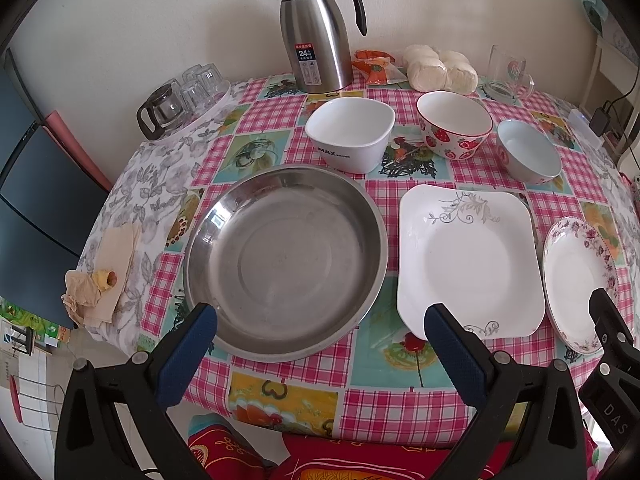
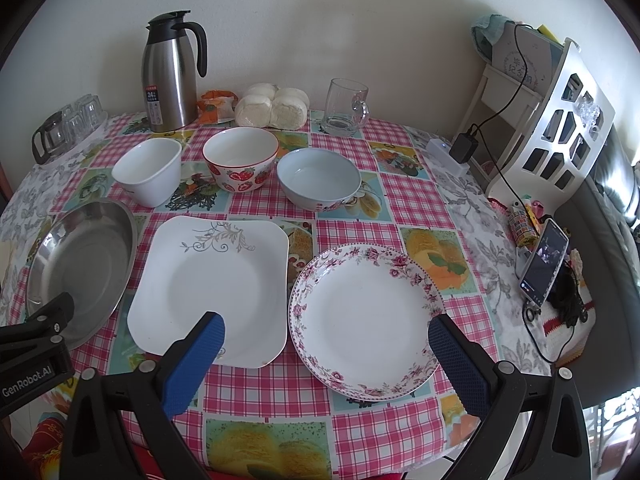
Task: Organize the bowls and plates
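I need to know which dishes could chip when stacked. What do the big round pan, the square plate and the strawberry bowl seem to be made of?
Big round pan: looks like stainless steel, brushed grey with mirror-like reflections. Square plate: apparently glazed white ceramic or porcelain, glossy, with a grey vine print. Strawberry bowl: likely glazed ceramic too, glossy with a printed pattern; melamine can't be ruled out.

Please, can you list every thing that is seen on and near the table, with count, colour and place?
steel plate: 1, silver, front left
square plate: 1, white, front middle
floral plate: 1, white and pink, front right
square bowl: 1, white, back row left
strawberry bowl: 1, white and red, back row middle
blue bowl: 1, pale blue, back row right
thermos jug: 1, silver and black, by wall
glass mug: 1, clear, by wall
buns: several, white, by wall
phone: 1, dark, right edge
left gripper: open, blue pads
right gripper: open, blue pads
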`<action>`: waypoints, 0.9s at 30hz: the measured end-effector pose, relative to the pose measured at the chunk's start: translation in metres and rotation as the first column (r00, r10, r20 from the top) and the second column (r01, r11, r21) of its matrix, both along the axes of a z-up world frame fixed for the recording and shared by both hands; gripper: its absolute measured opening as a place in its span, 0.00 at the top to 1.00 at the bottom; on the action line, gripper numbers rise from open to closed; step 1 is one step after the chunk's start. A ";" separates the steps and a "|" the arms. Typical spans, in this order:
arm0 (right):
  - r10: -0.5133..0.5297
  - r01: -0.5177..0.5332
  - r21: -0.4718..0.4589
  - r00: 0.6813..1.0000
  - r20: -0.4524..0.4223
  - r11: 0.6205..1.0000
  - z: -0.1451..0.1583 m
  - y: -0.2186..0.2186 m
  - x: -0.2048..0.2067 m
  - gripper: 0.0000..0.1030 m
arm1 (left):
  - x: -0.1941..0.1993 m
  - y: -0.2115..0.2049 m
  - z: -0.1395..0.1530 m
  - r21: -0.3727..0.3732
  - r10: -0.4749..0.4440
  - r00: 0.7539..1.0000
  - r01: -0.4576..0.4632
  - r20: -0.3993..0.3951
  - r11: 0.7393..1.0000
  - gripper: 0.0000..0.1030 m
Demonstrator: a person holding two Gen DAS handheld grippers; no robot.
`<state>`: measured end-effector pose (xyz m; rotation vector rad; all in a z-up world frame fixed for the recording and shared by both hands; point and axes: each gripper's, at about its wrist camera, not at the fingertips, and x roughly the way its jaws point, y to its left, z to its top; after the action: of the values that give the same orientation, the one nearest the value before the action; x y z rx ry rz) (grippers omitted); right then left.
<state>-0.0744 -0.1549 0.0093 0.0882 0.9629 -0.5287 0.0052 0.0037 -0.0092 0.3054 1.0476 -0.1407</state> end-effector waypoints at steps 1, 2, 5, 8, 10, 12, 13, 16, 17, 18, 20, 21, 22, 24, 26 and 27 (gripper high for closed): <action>0.000 0.000 0.000 1.000 0.000 1.000 0.000 0.000 0.000 0.00 | 0.000 0.000 0.000 -0.001 0.000 1.000 0.000 0.000 1.000 0.00; 0.000 0.000 0.000 1.000 -0.001 1.000 0.000 0.000 0.000 0.00 | 0.000 0.000 0.000 -0.002 0.000 1.000 0.000 0.000 1.000 0.00; 0.008 -0.008 -0.003 1.000 -0.005 1.000 -0.001 0.002 0.001 0.00 | 0.002 0.002 0.000 -0.019 0.001 1.000 -0.001 -0.011 1.000 0.00; 0.029 -0.029 0.010 1.000 -0.005 1.000 -0.004 0.003 0.003 0.00 | 0.005 0.007 0.000 -0.059 0.007 1.000 -0.008 -0.028 0.998 0.00; 0.039 -0.039 0.030 0.999 -0.001 0.999 -0.004 0.003 0.005 0.00 | 0.007 0.010 0.001 -0.094 0.006 0.999 -0.009 -0.040 0.996 0.00; 0.049 -0.049 0.049 0.999 0.000 0.998 -0.007 0.002 0.006 0.00 | 0.009 0.012 0.001 -0.107 0.003 0.999 -0.008 -0.046 0.994 0.00; 0.053 -0.053 0.055 0.999 0.001 0.997 -0.007 0.004 0.008 0.00 | 0.012 0.014 0.002 -0.104 0.005 0.999 -0.010 -0.044 0.995 0.00; 0.068 -0.069 0.063 0.998 0.005 0.996 -0.007 0.010 0.016 0.00 | 0.018 0.021 0.003 -0.103 0.026 0.999 -0.028 -0.026 0.994 0.00; 0.072 -0.072 0.065 0.997 0.005 0.995 -0.006 0.011 0.018 0.00 | 0.021 0.025 0.003 -0.104 0.034 0.999 -0.037 -0.023 0.994 0.00; 0.077 -0.077 0.068 0.997 0.005 0.995 -0.006 0.012 0.021 0.00 | 0.024 0.029 0.004 -0.105 0.043 0.999 -0.045 -0.020 0.993 0.00; 0.088 -0.088 0.070 0.996 0.006 0.994 -0.004 0.015 0.027 0.00 | 0.032 0.039 0.003 -0.107 0.070 0.997 -0.071 -0.014 0.992 0.00; 0.098 -0.098 0.071 0.995 0.008 0.993 -0.003 0.018 0.031 0.00 | 0.035 0.044 0.003 -0.107 0.079 0.997 -0.080 -0.013 0.991 0.00; 0.104 -0.105 0.069 0.995 0.009 0.992 -0.001 0.020 0.035 0.00 | 0.039 0.050 0.003 -0.111 0.091 0.996 -0.092 -0.012 0.990 0.00; 0.119 -0.119 0.070 0.993 0.011 0.990 0.002 0.025 0.043 0.00 | 0.044 0.059 0.003 -0.117 0.109 0.994 -0.109 -0.010 0.987 0.00; 0.139 -0.139 0.070 0.990 0.016 0.988 0.007 0.032 0.053 0.00 | 0.050 0.069 0.003 -0.125 0.125 0.992 -0.125 -0.005 0.984 0.00; 0.149 -0.150 0.072 0.989 0.018 0.986 0.009 0.035 0.058 0.00 | 0.052 0.073 0.004 -0.129 0.131 0.991 -0.130 -0.003 0.983 0.00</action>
<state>-0.0168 -0.1196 0.0180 0.0844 0.9681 -0.3543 0.0575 0.0771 -0.0057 0.1195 1.0448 -0.0890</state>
